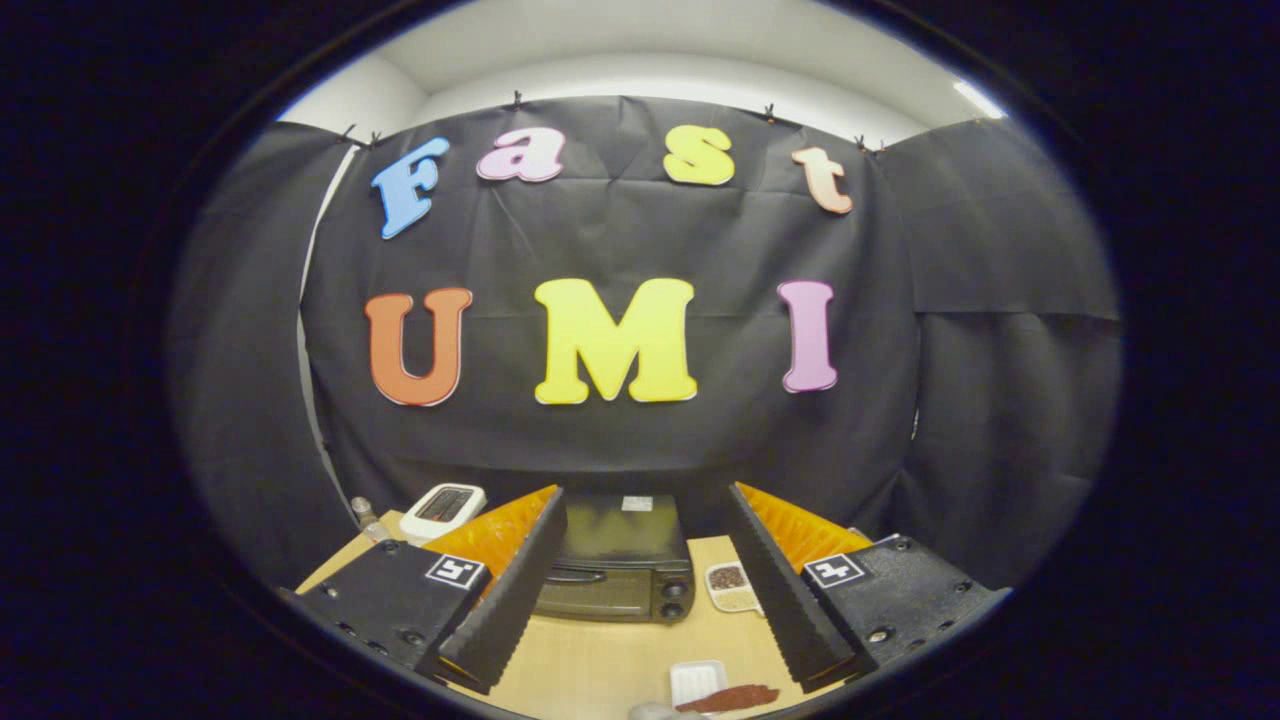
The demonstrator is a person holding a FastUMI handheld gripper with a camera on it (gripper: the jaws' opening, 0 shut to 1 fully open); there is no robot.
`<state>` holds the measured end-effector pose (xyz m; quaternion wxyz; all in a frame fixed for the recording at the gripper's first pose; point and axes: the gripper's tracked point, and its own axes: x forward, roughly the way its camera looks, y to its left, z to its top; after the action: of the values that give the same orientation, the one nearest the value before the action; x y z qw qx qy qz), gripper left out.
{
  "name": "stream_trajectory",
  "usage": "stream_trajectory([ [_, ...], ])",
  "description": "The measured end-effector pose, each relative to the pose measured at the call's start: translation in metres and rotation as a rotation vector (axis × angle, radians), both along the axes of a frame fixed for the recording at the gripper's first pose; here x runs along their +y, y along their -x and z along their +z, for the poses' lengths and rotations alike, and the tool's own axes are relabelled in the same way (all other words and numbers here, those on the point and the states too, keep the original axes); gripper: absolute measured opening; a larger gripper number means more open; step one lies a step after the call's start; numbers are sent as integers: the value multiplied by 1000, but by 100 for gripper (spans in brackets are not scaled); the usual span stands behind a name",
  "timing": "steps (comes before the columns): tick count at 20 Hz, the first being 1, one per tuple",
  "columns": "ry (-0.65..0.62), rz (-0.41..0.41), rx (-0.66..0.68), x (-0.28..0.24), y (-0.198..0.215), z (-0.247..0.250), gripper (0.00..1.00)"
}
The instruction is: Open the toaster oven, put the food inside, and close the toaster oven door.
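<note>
The gripper (640, 585), fingers spread wide and empty, hangs above the table, its closed toaster oven (618, 560) just ahead between them; the rigid door likely pulls by its front handle (575, 576).

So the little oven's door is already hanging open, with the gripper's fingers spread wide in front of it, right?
Not quite. In the gripper view the toaster oven has its door shut, handle up against the front. The rest holds: the gripper is open, its fingers spread wide before the oven.
</note>
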<state>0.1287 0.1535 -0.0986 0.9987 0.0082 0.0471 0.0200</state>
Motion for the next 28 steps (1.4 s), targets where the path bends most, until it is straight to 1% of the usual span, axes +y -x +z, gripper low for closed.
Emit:
stream_trajectory([
  [3, -14, 28, 64, 44, -39, -42, 100],
  [7, 16, 36, 139, 80, -92, -94, 100],
  [11, 17, 17, 221, 89, -128, -138, 100],
  [13, 20, 7, 291, 88, -139, -165, 100],
  [15, -5, 8, 332, 89, -143, -180, 100],
  [16, -15, 10, 337, 88, -136, -181, 100],
  [19, -1, 15, 317, 82, -136, -182, 100],
  [21, 5, 18, 332, 85, -130, -183, 100],
  [23, 10, 20, 342, 84, -121, -184, 100],
  [28, 15, 36, 370, 82, -85, -196, 100],
])
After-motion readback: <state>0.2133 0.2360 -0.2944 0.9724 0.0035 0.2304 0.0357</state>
